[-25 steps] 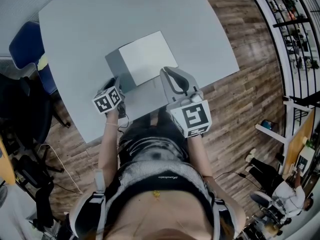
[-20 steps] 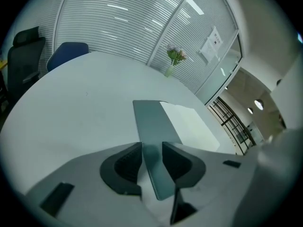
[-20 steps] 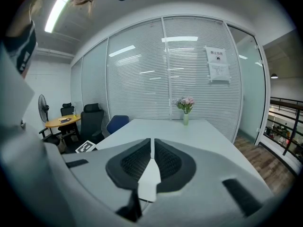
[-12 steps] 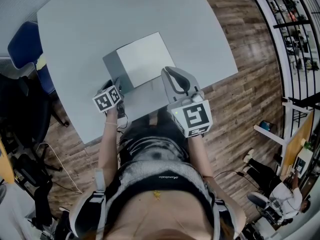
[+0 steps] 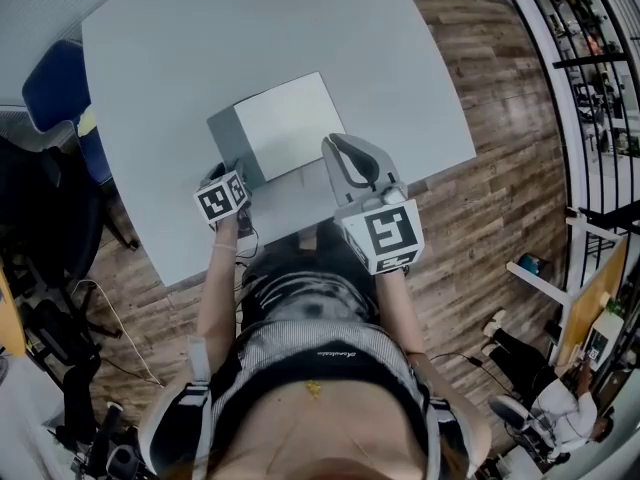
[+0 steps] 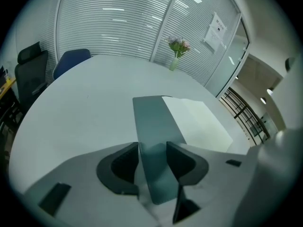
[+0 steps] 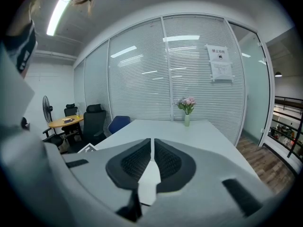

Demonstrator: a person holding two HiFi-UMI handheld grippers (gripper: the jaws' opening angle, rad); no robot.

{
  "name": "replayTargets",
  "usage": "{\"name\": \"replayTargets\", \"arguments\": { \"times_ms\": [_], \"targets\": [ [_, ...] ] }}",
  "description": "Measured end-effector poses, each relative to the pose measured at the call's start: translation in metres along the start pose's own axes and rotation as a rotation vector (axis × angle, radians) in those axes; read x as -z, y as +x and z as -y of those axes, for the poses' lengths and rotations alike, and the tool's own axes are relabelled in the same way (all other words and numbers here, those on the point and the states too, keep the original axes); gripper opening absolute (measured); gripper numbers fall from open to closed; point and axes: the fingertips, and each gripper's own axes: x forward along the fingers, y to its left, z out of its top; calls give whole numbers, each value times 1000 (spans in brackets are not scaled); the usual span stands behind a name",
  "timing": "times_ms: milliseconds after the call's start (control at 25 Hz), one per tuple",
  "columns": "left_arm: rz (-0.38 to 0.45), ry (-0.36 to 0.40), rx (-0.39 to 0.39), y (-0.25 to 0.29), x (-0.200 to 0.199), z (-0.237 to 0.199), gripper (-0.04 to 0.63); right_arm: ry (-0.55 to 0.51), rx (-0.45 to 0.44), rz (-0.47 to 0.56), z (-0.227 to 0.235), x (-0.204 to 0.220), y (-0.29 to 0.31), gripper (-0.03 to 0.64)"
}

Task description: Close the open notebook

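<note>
Notebook [image 5: 285, 128]: rectangular, smooth grey cover [image 5: 230, 140], plain white page [image 5: 297, 120]

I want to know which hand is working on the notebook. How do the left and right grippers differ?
On the left gripper the jaws stand apart, having just been opening, with the notebook's grey cover between them; on the right gripper they are together and empty. The left gripper tilts down at the cover, while the right gripper looks nearly level across the table. Both sit at the table's near edge.
</note>
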Motion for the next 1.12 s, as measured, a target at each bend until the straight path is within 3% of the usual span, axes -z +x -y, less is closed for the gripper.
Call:
{"name": "replayTargets", "arguments": {
  "times_ms": [200, 400, 480, 960, 1120],
  "targets": [
    [0, -50, 10, -1, -1, 1, 164, -11, -27, 3, 10, -4, 2, 25],
    [36, -267, 93, -5, -5, -1, 164, -24, -49, 12, 20, -11, 6, 23],
    [54, -314, 113, -8, -8, -4, 164, -29, -60, 15, 22, -13, 7, 23],
    [222, -307, 281, -41, -31, 11, 131, -57, -145, 48, 27, -29, 18, 23],
    [254, -323, 294, -51, -36, 14, 87, -65, -170, 54, 25, -33, 21, 21]
  ]
}}
